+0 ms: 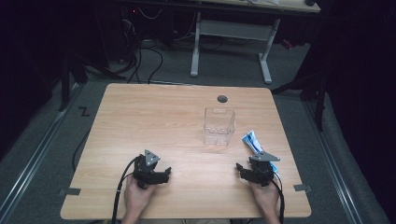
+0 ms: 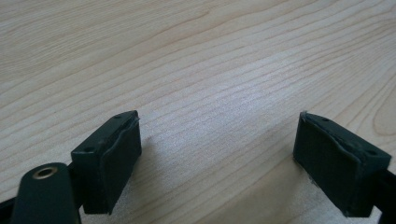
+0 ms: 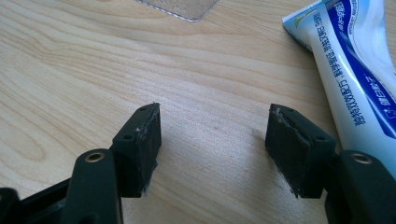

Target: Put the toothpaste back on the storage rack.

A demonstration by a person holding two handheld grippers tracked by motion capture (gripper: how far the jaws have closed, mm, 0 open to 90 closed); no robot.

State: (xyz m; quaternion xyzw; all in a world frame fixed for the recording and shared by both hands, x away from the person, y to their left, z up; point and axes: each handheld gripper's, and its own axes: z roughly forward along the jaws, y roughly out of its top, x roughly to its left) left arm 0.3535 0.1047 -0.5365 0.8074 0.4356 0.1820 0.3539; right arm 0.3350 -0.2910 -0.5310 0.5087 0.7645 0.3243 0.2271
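A clear plastic box stands open-topped on the wooden table, right of centre. A white and blue toothpaste tube lies to its right; in the right gripper view the tube sits just beyond and to the right of the right-hand jaw, and a corner of the box shows at the top. My right gripper rests low near the table's front right, open, nothing between its jaws. My left gripper sits at the front left, open over bare wood.
A round cable hole lies near the table's far edge behind the box. A white-legged desk frame and cables stand on the floor beyond. Bare wood spreads across the table's left and middle.
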